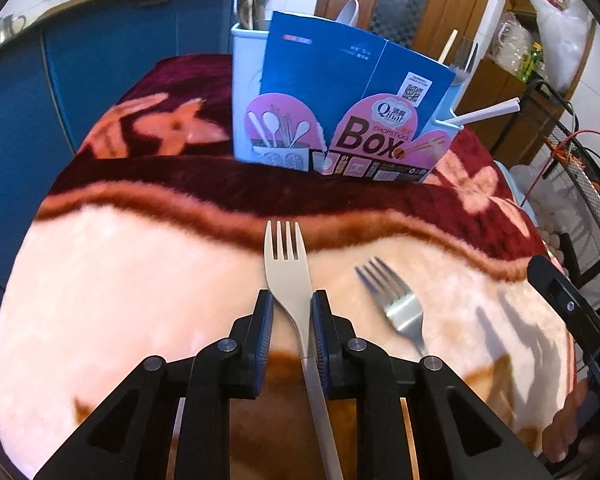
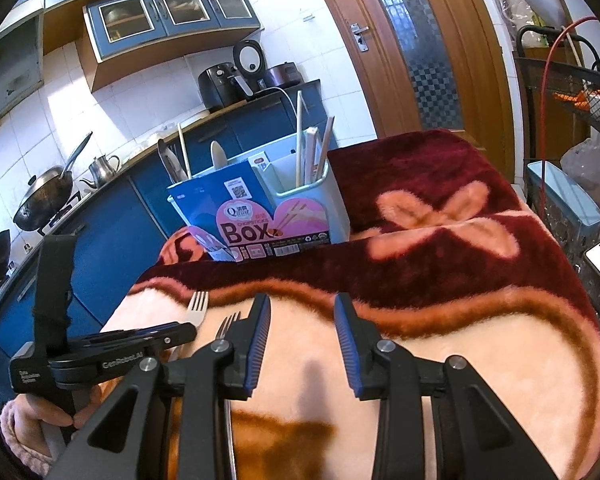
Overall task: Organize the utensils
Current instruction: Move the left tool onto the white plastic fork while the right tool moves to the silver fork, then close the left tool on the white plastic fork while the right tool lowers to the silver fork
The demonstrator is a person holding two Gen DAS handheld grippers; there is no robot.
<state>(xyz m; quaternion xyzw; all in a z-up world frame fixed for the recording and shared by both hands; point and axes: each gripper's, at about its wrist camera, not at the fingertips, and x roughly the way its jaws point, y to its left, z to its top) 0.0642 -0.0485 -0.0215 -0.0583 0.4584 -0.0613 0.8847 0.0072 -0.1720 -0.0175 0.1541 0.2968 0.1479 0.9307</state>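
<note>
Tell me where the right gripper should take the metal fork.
Probably at the handle's neck, just behind the head of the metal fork. It lies flat on the blanket, tines toward the box, so come from above with the right gripper across the handle.

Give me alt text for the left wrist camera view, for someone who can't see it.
The left gripper is closed on the handle of a cream plastic fork over a pink and maroon blanket. A metal fork lies just to its right, and a pale blue utensil holder with a Chopsticks Box card stands behind.
</note>
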